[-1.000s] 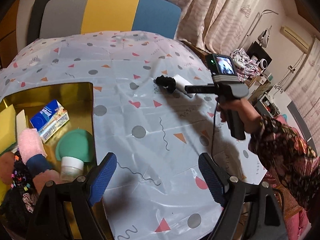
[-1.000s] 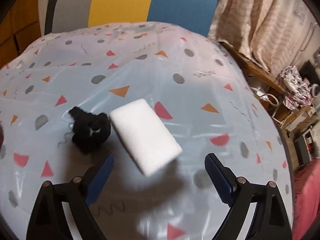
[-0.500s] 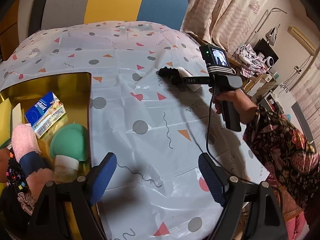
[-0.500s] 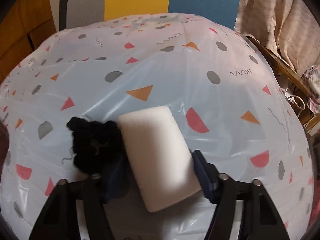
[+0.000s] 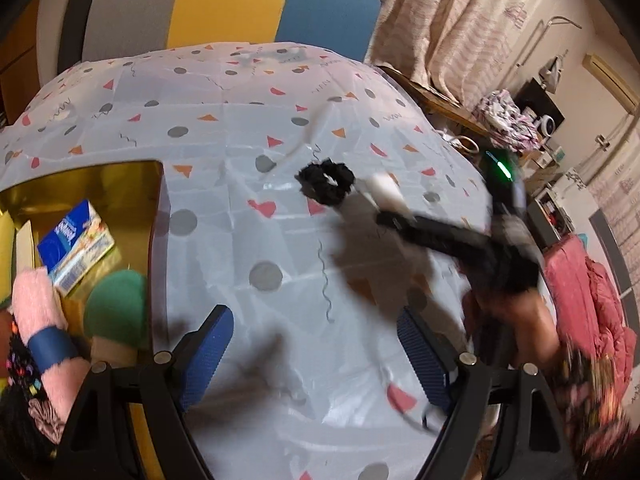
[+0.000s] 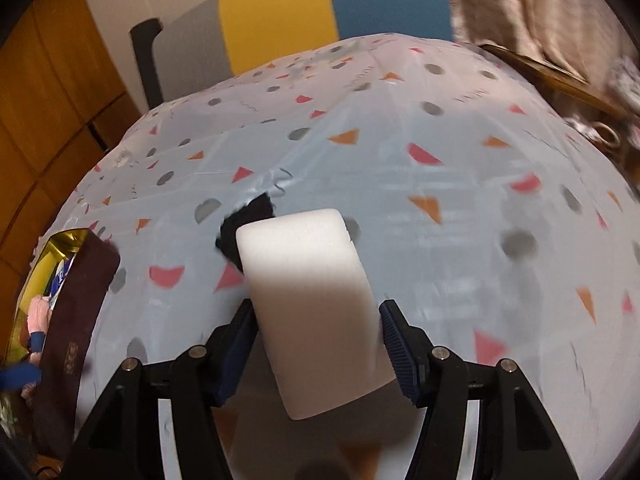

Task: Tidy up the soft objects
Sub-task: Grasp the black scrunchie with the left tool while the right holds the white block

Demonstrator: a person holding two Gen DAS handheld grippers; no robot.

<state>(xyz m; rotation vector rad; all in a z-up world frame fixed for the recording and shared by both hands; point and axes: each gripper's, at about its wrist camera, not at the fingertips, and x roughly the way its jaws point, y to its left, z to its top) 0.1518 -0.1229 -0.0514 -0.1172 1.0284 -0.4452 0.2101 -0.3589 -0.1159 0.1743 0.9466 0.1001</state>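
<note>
I see warm, soft room light. The cloth (image 5: 224, 184) shines a bit. Dark shadows lie under my right gripper (image 6: 316, 344). The arm (image 5: 520, 320) looks smeared with blur. Both pictures bend round, with black corners.

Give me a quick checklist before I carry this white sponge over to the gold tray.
1. White sponge sits between the right tongs: ok, both pads against its sides.
2. Sponge lifted off the tablecloth: ok, it appears raised, seen from the left wrist.
3. Black scrunchie not caught in the grip: ok, it lies apart on the cloth.
4. Left tongs free: ok, open and holding nothing.
5. Room in the gold tray: ok, bare patch at its far end.
6. Grip firm enough for the carry: cannot tell.
</note>
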